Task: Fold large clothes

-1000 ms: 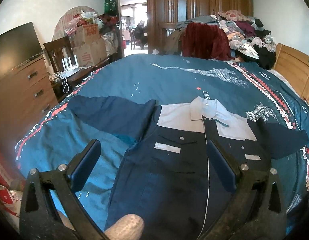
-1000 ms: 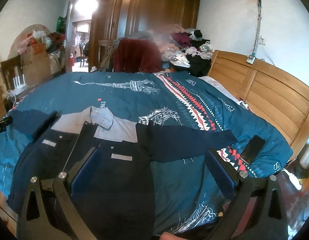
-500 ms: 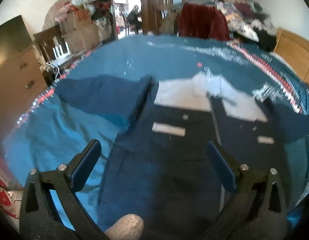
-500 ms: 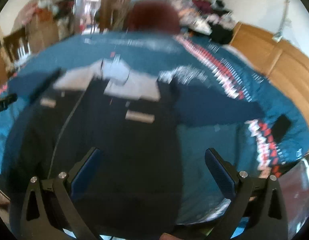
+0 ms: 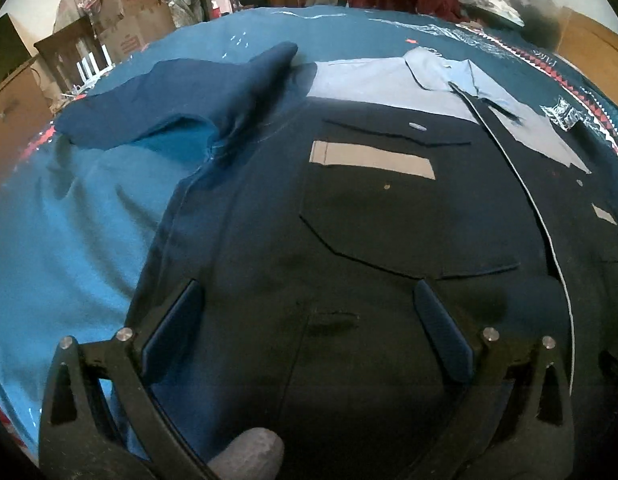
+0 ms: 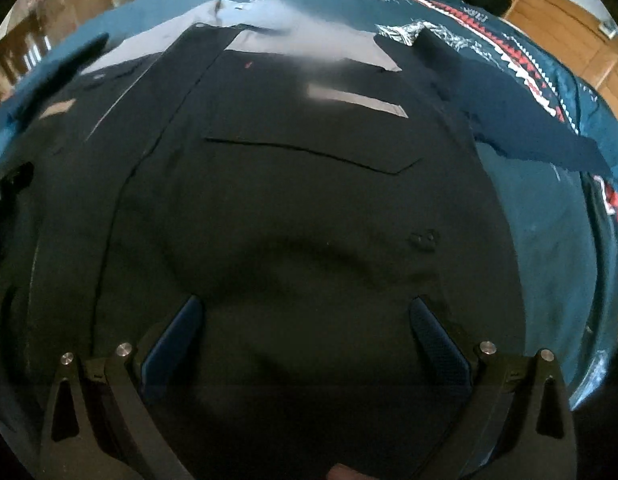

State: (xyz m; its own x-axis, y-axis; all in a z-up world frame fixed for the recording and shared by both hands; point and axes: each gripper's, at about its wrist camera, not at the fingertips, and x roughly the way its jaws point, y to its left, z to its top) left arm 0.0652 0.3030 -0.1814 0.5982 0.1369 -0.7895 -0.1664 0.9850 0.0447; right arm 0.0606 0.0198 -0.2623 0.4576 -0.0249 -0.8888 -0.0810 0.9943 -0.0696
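Item: dark work jacket, front up, being laid out flat on a teal bedspread, unfolded.

Nearest: the left gripper is being held low over the jacket's lower left front, jaws spread wide with nothing between them. The right gripper is being held likewise over the lower right front, jaws wide apart and empty. Contact with the cloth cannot be told in either view.

Middle: chest pockets and pale reflective strips are being shown directly ahead of both grippers. The front placket is being seen running away from the hem toward the collar, so the long axis is judged to lie straight ahead, along the pointing direction of the fingers.

Far: grey yoke and collar are lying at the far end. The left sleeve is being spread outward on the left; the right sleeve is being spread outward on the right.

Judgement: each sleeve is nearer its same-side gripper, ahead and outboard of it; hem corners lie at or below the lower frame edge.
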